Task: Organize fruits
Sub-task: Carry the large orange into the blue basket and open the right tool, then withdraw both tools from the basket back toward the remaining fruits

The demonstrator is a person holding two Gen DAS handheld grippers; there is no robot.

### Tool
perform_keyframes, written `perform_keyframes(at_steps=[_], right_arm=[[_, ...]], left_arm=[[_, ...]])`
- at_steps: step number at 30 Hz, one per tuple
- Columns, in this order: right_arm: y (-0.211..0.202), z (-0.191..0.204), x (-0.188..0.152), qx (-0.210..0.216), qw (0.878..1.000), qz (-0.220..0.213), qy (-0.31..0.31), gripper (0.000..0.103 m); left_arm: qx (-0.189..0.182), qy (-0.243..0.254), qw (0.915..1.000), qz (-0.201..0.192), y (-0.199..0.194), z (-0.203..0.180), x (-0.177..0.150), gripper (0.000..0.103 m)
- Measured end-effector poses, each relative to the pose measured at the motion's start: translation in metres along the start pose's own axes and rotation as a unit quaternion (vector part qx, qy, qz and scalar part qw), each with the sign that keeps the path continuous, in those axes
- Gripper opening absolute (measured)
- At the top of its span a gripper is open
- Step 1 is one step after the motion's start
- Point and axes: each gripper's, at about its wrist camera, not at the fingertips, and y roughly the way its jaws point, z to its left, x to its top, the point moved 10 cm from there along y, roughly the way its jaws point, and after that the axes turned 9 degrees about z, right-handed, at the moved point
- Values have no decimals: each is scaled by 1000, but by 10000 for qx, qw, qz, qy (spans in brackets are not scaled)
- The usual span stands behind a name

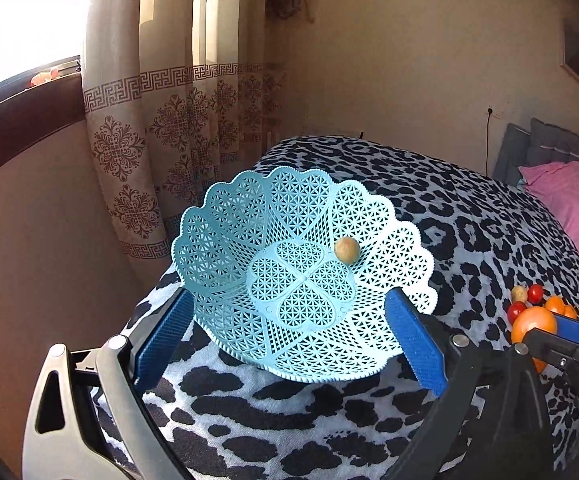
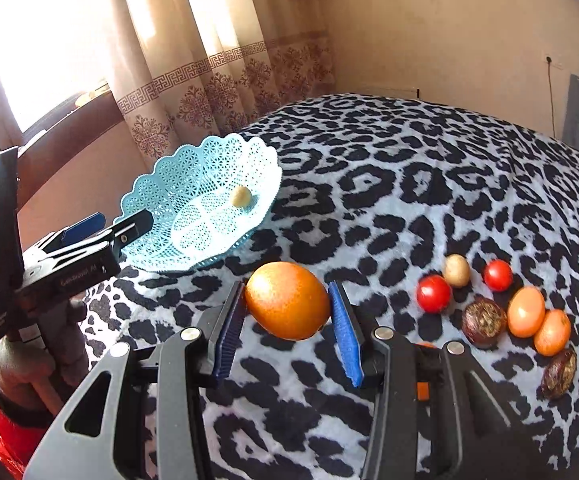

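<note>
Sunlit patterned curtains (image 1: 161,128), beige walls (image 1: 409,40), leopard-print bed (image 2: 409,184).

Daylight through the window (image 1: 17,20) blows out the upper left. Warm tint, sharp centre. Fisheye bends edges; corners black.

Both grippers: black linkage arms, silver pivot screws, ribbed blue fingers (image 2: 345,332). Left gripper (image 2: 105,226) has white lettering on its black body and a black upright plate. Person's sleeve (image 2: 7,436) is red with a dark furry cuff.
</note>
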Motion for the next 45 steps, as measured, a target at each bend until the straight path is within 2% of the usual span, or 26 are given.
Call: perform_keyframes(at_steps=[9, 18, 25, 32, 40, 42, 45], right_arm=[[31, 48, 42, 434, 9987, -46, -272, 43], [58, 75, 54, 723, 9967, 119, -347, 43], [56, 73, 55, 592, 9977, -14, -338, 44], [37, 67, 54, 458, 9982, -258, -285, 45], [14, 45, 50, 232, 9973, -697, 47, 73], [12, 39, 48, 149, 9970, -745, 116, 73], [7, 29, 43, 27, 9962, -845, 228, 80]], left_arm=[[255, -272, 9991, -226, -19, 27, 12, 100], [366, -650, 9970, -219, -22, 52, 14, 100], [607, -817, 9939, -423, -30, 62, 12, 100], [646, -946, 9931, -233, -27, 66, 8, 100], [703, -825, 9937, -294, -31, 62, 9, 100], [688, -807, 9939, -291, -32, 60, 8, 100], [675, -784, 9941, -320, -33, 57, 8, 100]])
